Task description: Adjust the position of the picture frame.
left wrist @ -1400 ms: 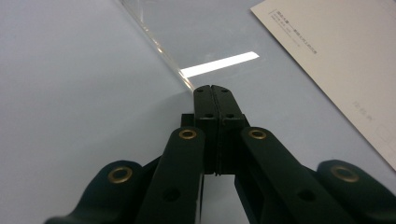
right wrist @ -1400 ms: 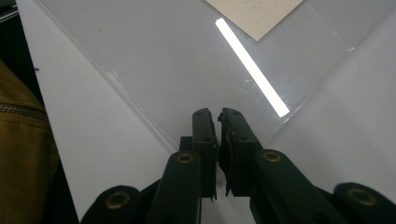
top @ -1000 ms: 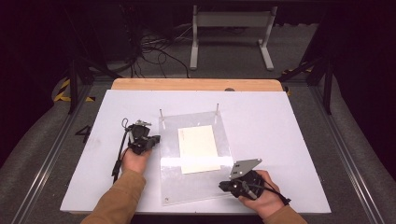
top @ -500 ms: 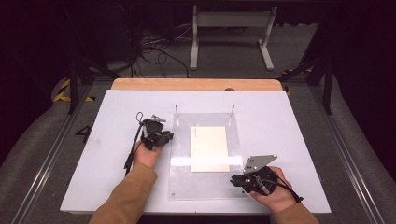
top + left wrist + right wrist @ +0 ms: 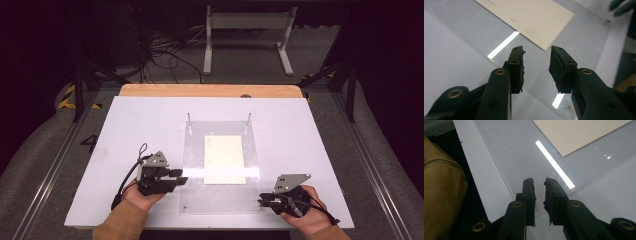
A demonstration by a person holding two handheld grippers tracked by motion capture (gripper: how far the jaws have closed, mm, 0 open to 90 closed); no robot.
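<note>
A clear acrylic sheet (image 5: 192,165) lies flat on the white table (image 5: 140,125), with a cream paper (image 5: 224,159) at its middle and two thin metal pins (image 5: 189,117) at its back corners. My left gripper (image 5: 182,177) hovers at the sheet's left edge. In the left gripper view it (image 5: 536,60) is open over the sheet (image 5: 579,42) just short of the paper's corner (image 5: 529,17); its jaws have just been opening, with nothing between them. My right gripper (image 5: 261,201) is at the sheet's front right corner. Its narrow gap (image 5: 539,187) has also just been opening, empty, above the sheet's edge (image 5: 519,152).
A wooden strip (image 5: 210,90) borders the table's far edge, with metal rails along both sides. Cables and a white stand (image 5: 245,30) sit on the dark floor beyond. A tan sleeve (image 5: 441,185) hangs close to the table's near edge.
The sheet swung from skewed to square with the table and slid right. The left gripper let go of its left edge and drew back toward the front; the right gripper moved right.
</note>
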